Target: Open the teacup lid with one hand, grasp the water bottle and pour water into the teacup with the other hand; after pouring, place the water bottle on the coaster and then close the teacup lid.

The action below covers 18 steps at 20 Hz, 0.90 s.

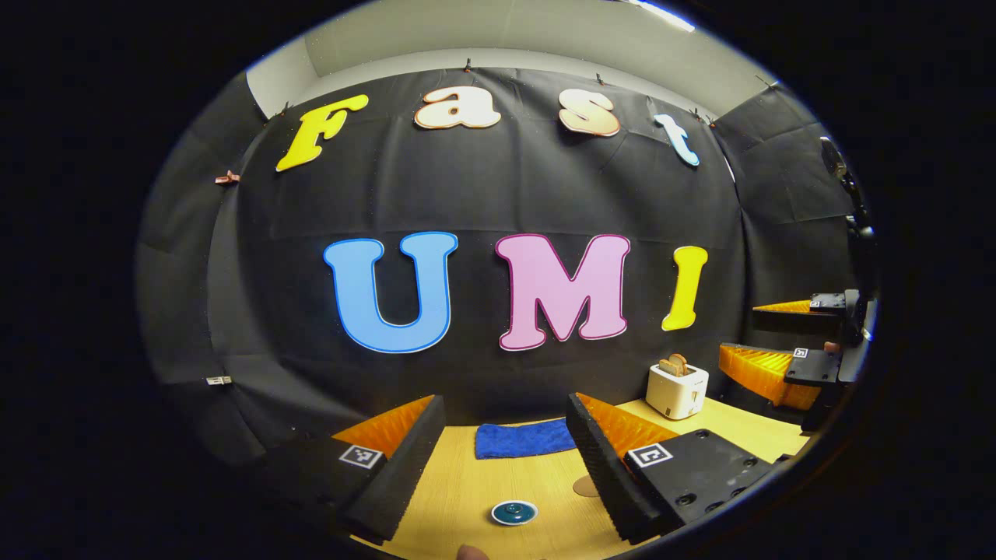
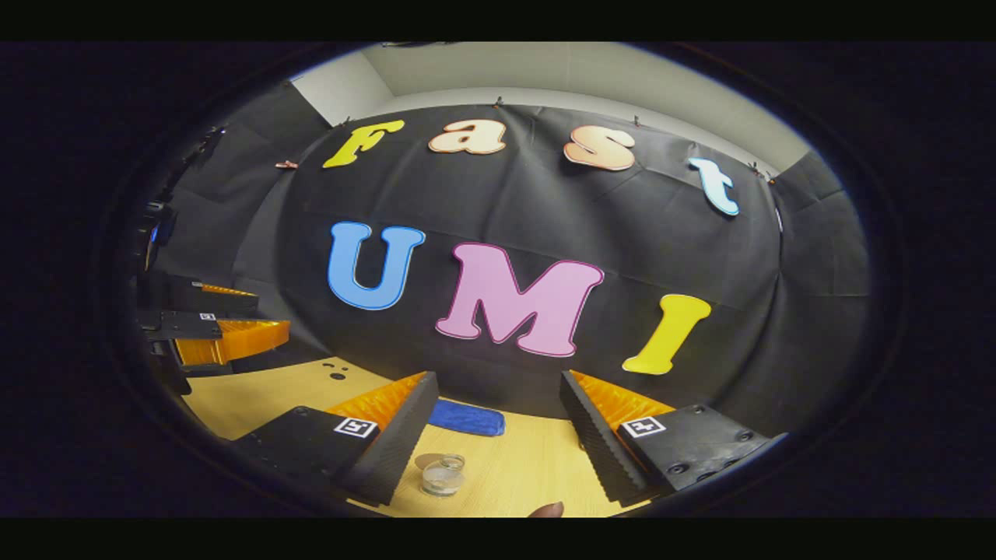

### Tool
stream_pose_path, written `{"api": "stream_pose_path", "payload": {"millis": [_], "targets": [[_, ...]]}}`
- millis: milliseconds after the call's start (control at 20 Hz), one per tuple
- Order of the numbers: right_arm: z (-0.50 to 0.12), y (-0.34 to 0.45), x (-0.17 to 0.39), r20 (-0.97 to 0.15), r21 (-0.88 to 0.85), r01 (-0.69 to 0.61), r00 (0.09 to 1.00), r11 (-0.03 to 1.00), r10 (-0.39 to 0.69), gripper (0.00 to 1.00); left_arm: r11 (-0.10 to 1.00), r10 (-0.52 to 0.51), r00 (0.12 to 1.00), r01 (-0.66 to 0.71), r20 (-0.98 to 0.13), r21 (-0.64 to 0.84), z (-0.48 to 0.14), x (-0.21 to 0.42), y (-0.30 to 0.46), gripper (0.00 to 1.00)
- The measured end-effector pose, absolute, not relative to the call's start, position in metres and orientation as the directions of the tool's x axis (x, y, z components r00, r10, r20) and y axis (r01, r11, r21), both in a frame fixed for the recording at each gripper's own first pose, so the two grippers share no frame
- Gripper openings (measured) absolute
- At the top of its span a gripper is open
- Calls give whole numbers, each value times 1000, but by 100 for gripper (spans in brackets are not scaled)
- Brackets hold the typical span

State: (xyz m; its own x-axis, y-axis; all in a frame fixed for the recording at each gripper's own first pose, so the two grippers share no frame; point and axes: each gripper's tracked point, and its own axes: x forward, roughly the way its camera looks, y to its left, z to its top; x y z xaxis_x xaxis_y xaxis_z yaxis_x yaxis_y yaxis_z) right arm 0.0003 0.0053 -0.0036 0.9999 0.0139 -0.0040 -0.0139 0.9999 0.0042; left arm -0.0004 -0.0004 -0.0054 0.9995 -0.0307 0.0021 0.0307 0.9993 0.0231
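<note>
Two grippers hover above the wooden table (image 1: 475, 498), jaws spread wide, nothing held. Left gripper (image 1: 506, 459) points down at the teal teacup lid (image 1: 514, 512), seemingly lined up to lift it; the cup body is hard to make out under the lid. Brown coaster (image 1: 583, 487) sits just beside the lid, partly hidden by a finger. Right gripper (image 2: 498, 435) faces the clear water bottle (image 2: 443, 475), seen from above, apparently readying a grasp. Blue cloth (image 1: 523, 439) and toaster (image 1: 676, 389) stand farther back. Task looks barely begun.
</note>
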Motion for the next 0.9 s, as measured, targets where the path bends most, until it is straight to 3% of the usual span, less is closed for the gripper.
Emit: {"api": "stream_pose_path", "payload": {"millis": [250,500,900], "targets": [[-21,12,4,-22,22,-40,999,999,41,96,998,-58,998,58,-15,21,-21,5,-2,98],[-76,22,13,-83,56,-56,995,997,61,98,998,-41,995,44,-89,37,-94,35,-8,98],[-176,32,23,-128,96,-39,990,995,52,98,997,-44,979,55,-199,51,-251,84,-20,86]]}}
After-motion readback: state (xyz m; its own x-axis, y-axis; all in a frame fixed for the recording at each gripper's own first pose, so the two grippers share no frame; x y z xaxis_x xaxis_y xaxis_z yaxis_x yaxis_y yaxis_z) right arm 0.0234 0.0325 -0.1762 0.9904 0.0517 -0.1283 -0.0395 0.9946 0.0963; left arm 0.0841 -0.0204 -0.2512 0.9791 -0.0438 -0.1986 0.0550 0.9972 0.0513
